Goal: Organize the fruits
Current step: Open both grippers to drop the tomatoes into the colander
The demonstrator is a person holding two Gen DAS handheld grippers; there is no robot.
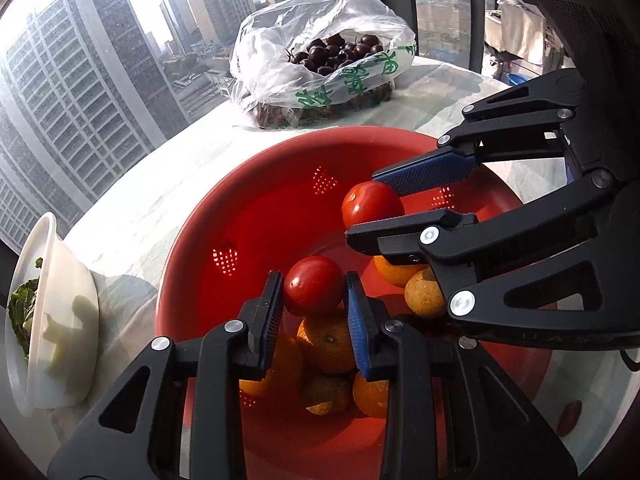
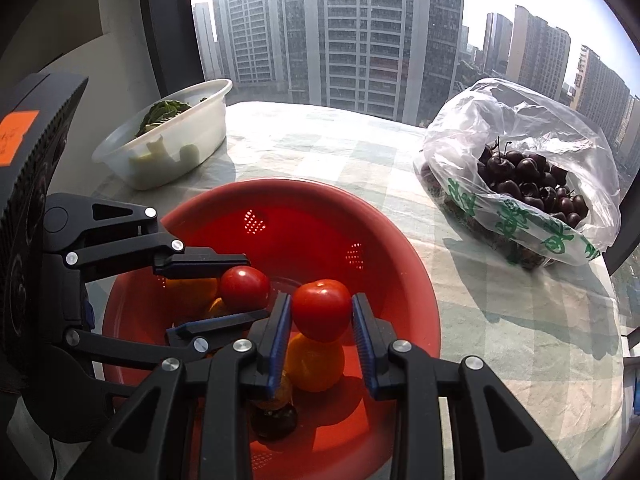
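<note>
Oranges (image 1: 326,344) partly behind left claw (image 1: 314,300)

The left gripper (image 1: 314,312) clamps a red tomato (image 1: 313,286) above the red colander (image 1: 256,216), over oranges (image 1: 326,344) lying inside. The right gripper (image 1: 390,210) (reaching in from the right) grips a second tomato (image 1: 372,205). Behind stands a plastic bag of cherries (image 1: 320,52); a white tub (image 1: 52,320) sits left.

Close wrist views (shared colander (image 1: 256,208))
</note>
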